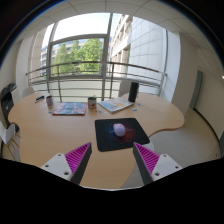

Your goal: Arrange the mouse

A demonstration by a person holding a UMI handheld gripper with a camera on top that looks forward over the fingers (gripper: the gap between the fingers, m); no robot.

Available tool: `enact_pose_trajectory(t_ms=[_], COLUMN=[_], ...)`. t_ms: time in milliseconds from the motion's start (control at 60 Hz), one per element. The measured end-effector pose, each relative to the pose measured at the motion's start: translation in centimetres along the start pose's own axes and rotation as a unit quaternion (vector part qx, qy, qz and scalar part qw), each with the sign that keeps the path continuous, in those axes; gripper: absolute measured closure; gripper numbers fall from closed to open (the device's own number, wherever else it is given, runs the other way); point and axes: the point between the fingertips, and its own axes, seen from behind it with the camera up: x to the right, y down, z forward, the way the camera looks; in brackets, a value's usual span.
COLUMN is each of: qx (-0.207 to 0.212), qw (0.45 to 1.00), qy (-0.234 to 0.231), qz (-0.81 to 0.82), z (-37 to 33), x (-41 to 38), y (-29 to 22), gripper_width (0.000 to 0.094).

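Note:
A pale computer mouse (119, 129) lies on a black mouse mat (120, 133) on a light wooden table (60, 135). My gripper (113, 158) is open and empty, held above the table's near side. Its two fingers with magenta pads (78, 157) stand wide apart, one at either side. The mouse and mat lie just beyond the fingertips, centred between them. Nothing is between the fingers.
Beyond the mat at the table's far side are a flat book or magazine (69, 108), a small jar (92, 102), papers (116, 104), a dark bottle (134, 92) and a cup (49, 101). A railing and large windows (85, 50) stand behind. A chair (8, 132) stands at the left.

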Motion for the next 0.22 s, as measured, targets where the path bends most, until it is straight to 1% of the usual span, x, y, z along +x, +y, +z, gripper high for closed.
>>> enact_pose_trajectory(t_ms=[67,217], qx=[0.0,0.01], qw=[1.0,1.0], qy=[0.001,-0.005], qz=[-0.005,-0.01], z=[-1.2,-2.2], x=[-0.3,-0.9], y=[0.7,0.1], gripper_width=[0.0092,0.009])
